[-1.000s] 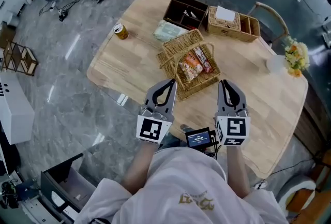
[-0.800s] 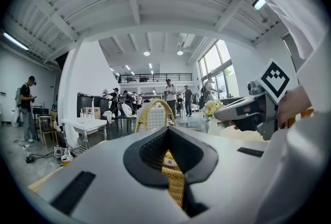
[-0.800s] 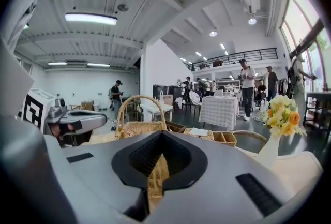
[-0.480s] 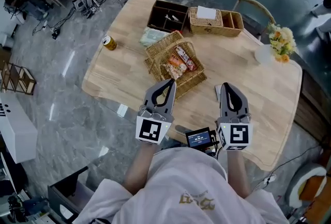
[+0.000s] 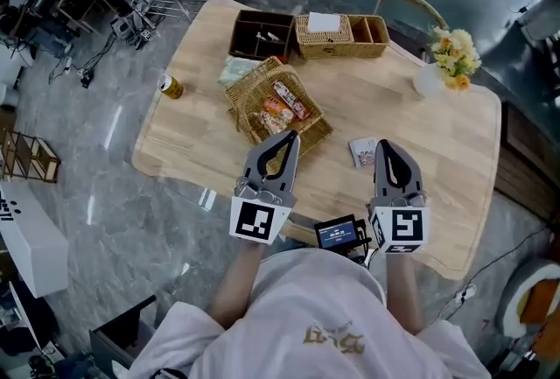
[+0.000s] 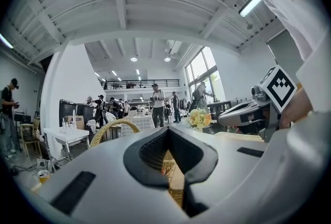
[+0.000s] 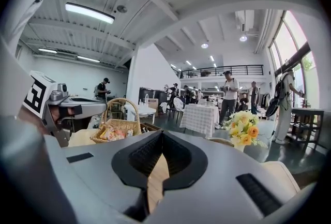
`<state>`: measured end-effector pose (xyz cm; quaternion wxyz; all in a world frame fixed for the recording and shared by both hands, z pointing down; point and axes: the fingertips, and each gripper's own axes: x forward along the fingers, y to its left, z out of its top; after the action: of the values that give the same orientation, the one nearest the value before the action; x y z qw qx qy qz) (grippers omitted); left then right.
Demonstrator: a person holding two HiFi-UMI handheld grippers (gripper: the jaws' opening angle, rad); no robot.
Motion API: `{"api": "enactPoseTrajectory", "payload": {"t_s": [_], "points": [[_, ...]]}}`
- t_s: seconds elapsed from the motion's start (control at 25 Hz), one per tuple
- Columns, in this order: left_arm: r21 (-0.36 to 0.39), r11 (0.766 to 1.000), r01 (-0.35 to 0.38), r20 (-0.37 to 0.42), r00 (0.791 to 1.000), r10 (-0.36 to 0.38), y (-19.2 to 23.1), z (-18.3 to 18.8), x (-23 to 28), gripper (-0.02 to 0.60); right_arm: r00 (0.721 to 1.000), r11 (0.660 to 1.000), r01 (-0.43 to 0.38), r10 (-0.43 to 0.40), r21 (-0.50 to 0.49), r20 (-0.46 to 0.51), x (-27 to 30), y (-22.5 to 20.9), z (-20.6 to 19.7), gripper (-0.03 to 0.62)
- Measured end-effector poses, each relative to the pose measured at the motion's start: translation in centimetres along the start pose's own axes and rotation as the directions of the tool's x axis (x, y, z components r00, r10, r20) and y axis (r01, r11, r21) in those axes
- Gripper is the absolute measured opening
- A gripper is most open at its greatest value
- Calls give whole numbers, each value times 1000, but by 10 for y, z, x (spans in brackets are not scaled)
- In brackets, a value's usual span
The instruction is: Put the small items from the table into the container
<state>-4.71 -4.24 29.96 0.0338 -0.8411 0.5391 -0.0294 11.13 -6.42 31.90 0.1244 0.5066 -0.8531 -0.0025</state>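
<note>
Both grippers stand farther back from the wicker basket (image 5: pixel 236 101) than a second ago, when it lay just ahead of them. A small packet (image 5: pixel 362 151) now shows on the table (image 5: pixel 437 132), just beside the right gripper (image 5: pixel 386 146).

Right fingers: clenched, nothing between them. Left gripper (image 5: pixel 282 139): fingers likewise clenched, empty.

Basket already holds snack packets (image 5: pixel 280 106).

Judgement: the small packet is the nearest item left to load; the right fingers must release before taking it.
</note>
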Motion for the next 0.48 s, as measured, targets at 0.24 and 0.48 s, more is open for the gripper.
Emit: {"api": "enactPoseTrajectory", "payload": {"t_s": [0.24,0.48], "points": [[1,1000,22,7,1000,-22,-11,5,6,-6,1000,1000,15,-15,11,-13,-5,-11,-6,20],[0,999,39,3,999,-39,-14,6,8,-6,1000,999,18,-17,28,-21,-5,-18,-10,20]]}}
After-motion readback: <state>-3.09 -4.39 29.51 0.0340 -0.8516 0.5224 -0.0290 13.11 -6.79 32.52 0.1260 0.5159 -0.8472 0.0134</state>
